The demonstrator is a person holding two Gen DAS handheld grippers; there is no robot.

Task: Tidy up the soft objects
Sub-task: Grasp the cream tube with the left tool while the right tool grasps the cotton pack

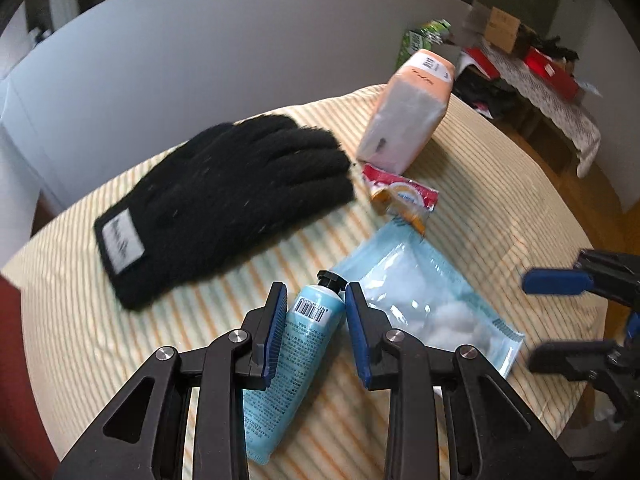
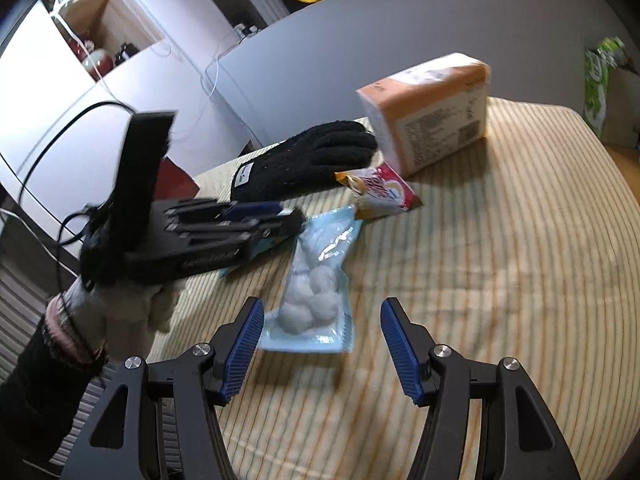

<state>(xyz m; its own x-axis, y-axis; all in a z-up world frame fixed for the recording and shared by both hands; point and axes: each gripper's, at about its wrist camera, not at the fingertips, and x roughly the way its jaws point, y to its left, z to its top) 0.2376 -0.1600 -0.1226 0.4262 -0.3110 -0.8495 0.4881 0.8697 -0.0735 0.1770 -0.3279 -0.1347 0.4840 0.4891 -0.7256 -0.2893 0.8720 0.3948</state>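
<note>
Five soft things lie on the striped tablecloth (image 2: 500, 240): a blue tube (image 1: 298, 356), a cotton-ball bag (image 2: 316, 288), a black glove (image 1: 224, 196), a red sachet (image 2: 384, 194) and an orange tissue pack (image 2: 432, 112).

The tube lies toward the near edge of the table, cap pointing away, with its upper half between the blue pads of the left gripper (image 1: 316, 320). Its fingers stand partly closed around the tube, one just beside each flank; I cannot tell whether the pads press on it yet. The cotton-ball bag touches the tube's right side and runs on toward the right gripper (image 2: 322, 344), whose fingers are spread wide and hold nothing, hovering just short of the bag's near end.

Further out, the glove lies flat toward the far left edge, the sachet sits between the bag and the tissue pack, and the pack stands tilted near the far edge.

My guess is the tube is about to be picked up. The risk is a slick, rounded tube squirting out of a grip set near the cap, or a pad catching the bag's edge and dragging it along. The right gripper closing in meanwhile could nudge the bag into the tube.
</note>
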